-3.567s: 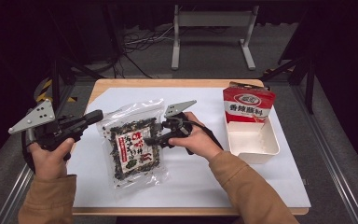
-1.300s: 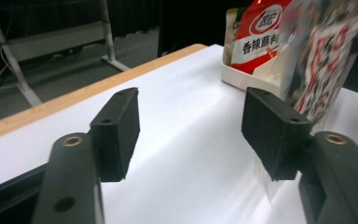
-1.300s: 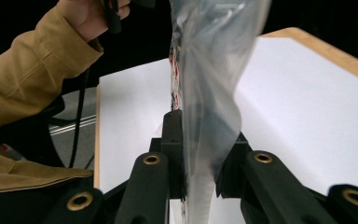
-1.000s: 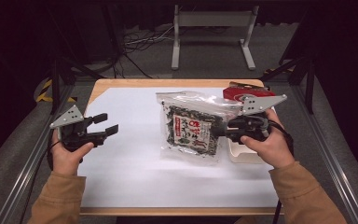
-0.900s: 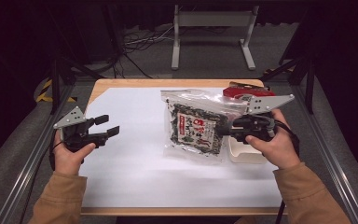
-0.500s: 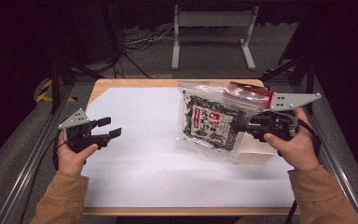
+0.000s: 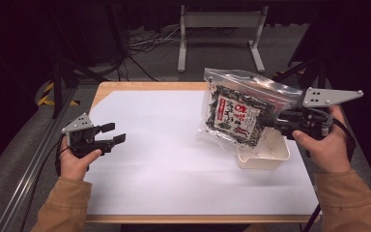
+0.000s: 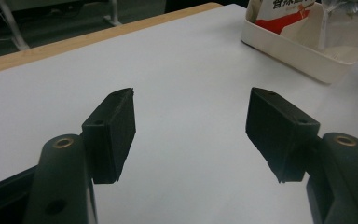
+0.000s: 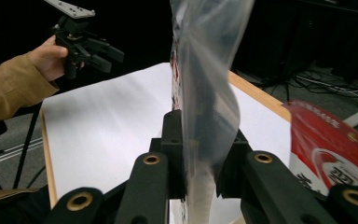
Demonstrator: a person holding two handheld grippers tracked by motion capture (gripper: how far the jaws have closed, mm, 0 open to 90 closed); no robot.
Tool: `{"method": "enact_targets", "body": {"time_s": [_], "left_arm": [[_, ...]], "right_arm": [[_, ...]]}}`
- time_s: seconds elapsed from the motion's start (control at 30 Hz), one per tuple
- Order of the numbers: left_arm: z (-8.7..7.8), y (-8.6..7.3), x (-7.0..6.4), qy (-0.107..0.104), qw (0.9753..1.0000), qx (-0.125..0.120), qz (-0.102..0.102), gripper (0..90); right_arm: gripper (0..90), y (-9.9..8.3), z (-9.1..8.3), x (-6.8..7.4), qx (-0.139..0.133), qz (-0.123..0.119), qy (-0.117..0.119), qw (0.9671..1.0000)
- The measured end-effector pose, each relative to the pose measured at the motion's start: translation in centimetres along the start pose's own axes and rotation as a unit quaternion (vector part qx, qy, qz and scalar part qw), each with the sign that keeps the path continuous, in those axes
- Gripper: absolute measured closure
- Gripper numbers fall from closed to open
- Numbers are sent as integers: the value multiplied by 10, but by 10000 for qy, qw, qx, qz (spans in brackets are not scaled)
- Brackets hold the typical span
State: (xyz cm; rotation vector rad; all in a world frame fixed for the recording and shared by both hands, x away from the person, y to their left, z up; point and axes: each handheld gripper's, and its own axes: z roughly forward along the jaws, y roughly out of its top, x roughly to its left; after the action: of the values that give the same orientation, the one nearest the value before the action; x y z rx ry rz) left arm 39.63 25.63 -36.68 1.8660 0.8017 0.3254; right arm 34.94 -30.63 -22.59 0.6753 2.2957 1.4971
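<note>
A clear zip bag of dark dried seaweed with a red and white label (image 7: 236, 113) hangs in the air above the white tub (image 7: 265, 155) at the table's right. My right gripper (image 7: 270, 121) is shut on the bag's right edge; in the right gripper view the plastic (image 9: 205, 93) rises pinched between the two black jaws. My left gripper (image 7: 113, 134) hovers open over the table's left edge, nothing between its pads (image 8: 114, 130).
A red and white packet (image 9: 335, 144) stands in the white tub (image 8: 298, 51) beneath the bag. The white sheet (image 7: 174, 154) covers the wooden table. A metal stand (image 7: 220, 29) and cables lie on the floor beyond.
The right gripper has carried the bag from the table's middle up and to the right, over the tub. The left gripper let go and drew back to the left, open.
</note>
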Motion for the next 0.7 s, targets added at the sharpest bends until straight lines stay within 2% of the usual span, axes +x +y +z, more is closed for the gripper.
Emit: {"method": "enact_targets", "body": {"time_s": [0.07,0.17,0.27,0.43,0.7], "left_arm": [[1,-1,1,14,10000,17,27,339],[2,-3,1,7,10000,35,-75,339],[4,-4,3,12,10000,60,-39,338],[4,-5,4,1,9999,81,-94,337],[4,-6,5,51,9999,94,-60,344]], "right_arm": [[767,0,-4,-1,7,24,-64,10000],[767,-2,-8,-4,-1,39,-154,9999],[767,-4,-13,-7,-14,43,-305,9995],[767,-6,-19,-11,-16,91,-483,9988],[767,-12,-28,-16,57,109,-854,9963]]}}
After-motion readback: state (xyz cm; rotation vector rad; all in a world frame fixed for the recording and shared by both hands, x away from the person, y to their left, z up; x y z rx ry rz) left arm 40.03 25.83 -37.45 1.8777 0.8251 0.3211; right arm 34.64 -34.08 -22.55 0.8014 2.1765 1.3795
